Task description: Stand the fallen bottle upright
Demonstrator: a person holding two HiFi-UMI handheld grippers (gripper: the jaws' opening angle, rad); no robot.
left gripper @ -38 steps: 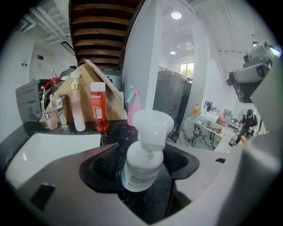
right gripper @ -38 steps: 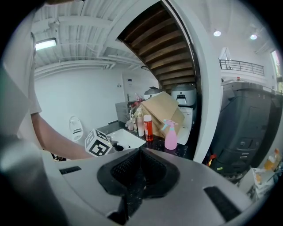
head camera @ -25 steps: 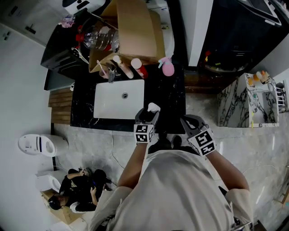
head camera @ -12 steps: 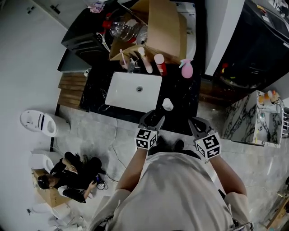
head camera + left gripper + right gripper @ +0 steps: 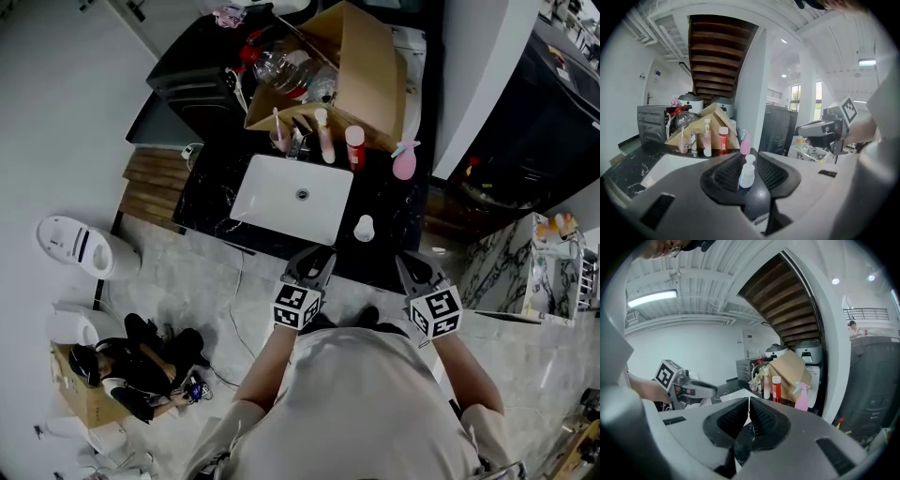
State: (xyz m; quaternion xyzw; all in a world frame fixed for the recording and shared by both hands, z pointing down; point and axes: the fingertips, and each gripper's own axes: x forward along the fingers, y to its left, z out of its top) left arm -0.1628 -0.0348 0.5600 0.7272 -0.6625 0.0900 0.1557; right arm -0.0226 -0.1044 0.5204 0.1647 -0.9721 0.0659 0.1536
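Note:
A small white pump bottle point(image 5: 364, 228) stands upright on the black counter point(image 5: 384, 202), just right of the sink; in the left gripper view the bottle point(image 5: 746, 172) shows well ahead, through the gap in the jaws. My left gripper point(image 5: 316, 257) hangs off the counter's front edge, short of the bottle. Its jaws are closing with nothing between them. My right gripper point(image 5: 413, 265) is level with it on the right, also off the counter. The right gripper point(image 5: 749, 400) has its pads together and holds nothing.
A white sink point(image 5: 292, 197) is set in the counter. Behind it stand a cardboard box point(image 5: 366, 75), a tall pale bottle point(image 5: 324, 141), a red bottle point(image 5: 354, 148) and a pink spray bottle point(image 5: 404, 161). A white bin point(image 5: 75, 246) and a seated person point(image 5: 141, 361) are on the floor at left.
The left gripper let go of the white bottle, which now stands alone. Both grippers drew back from the counter toward the person, and the left jaws narrowed.

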